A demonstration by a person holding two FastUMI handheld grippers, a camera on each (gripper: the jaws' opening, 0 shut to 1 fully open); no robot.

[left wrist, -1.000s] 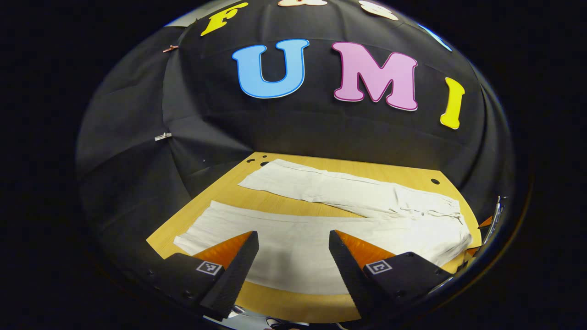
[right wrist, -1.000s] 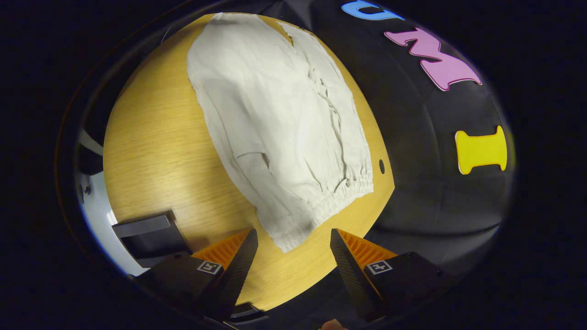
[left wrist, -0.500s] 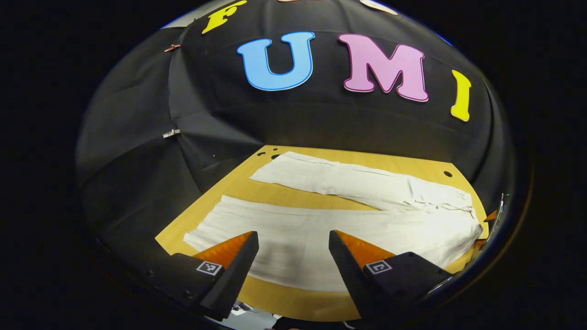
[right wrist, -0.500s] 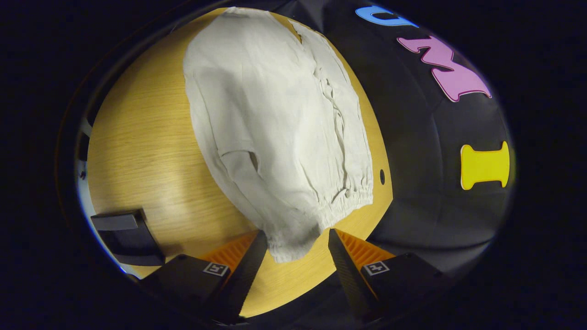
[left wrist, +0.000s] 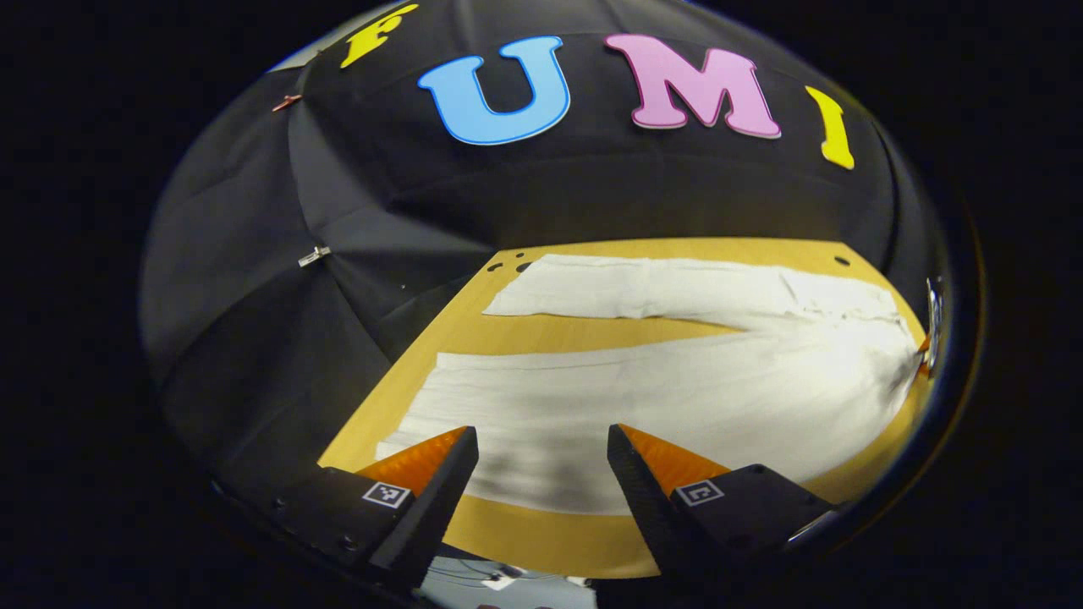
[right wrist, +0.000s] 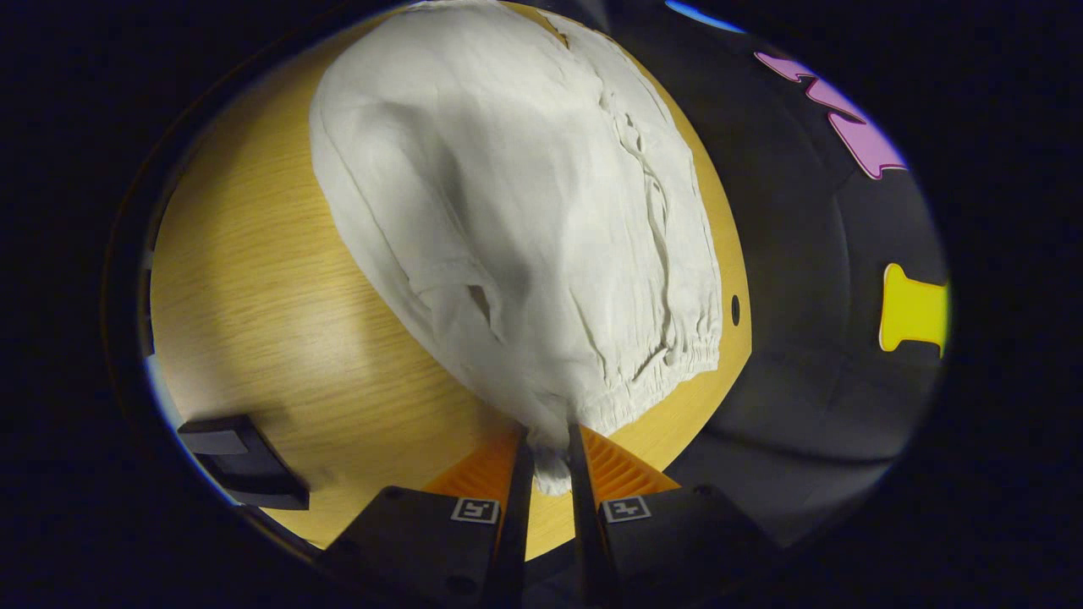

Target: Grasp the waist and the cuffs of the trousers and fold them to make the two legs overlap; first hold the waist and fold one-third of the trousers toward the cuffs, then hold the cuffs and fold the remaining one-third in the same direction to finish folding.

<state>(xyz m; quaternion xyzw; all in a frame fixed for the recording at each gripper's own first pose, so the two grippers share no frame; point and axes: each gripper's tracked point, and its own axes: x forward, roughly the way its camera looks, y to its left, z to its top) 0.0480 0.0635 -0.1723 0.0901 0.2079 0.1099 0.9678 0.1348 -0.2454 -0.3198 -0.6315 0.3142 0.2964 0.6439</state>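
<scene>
Pinching trousers (right wrist: pixel 525 211) waist, right hand-held gripper (right wrist: pixel 548 474)

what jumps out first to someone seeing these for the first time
The pale trousers spread flat on the wooden table, their two legs lying apart. In the right gripper view, the right tool is pinched on a corner of the elastic waist at the table's near edge. The left tool hovers open over the nearer leg.
</scene>
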